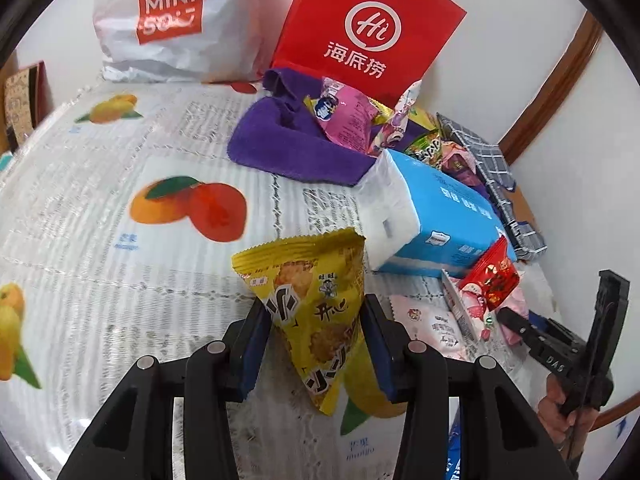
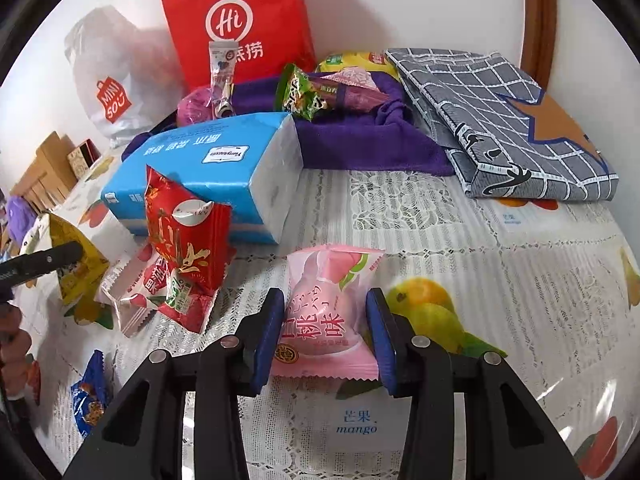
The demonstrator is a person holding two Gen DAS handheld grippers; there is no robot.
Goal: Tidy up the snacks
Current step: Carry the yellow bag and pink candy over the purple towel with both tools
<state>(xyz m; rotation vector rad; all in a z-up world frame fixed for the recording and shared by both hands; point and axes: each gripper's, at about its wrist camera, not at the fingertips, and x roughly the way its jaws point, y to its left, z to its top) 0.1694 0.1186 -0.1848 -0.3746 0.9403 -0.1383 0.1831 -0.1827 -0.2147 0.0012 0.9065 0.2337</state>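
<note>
Left of the right jaws, blue snack packet (image 2: 90, 398) partly cut by the rim. Beyond the left jaws, white snack packet (image 1: 430, 326) half hidden under pink wrapper (image 1: 476, 308). Small print on tissue pack (image 1: 448, 216) unreadable.

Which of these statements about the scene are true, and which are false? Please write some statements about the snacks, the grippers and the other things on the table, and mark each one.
1. The left gripper is shut on a yellow snack packet. True.
2. The right gripper holds a blue snack packet. False: it is shut on a pink peach snack packet.
3. A blue tissue pack lies in front of the purple cloth. True.
4. The red paper bag lies flat on the table. False: it stands upright by the wall.
5. Some snack packets lie on the purple cloth. True.
</note>
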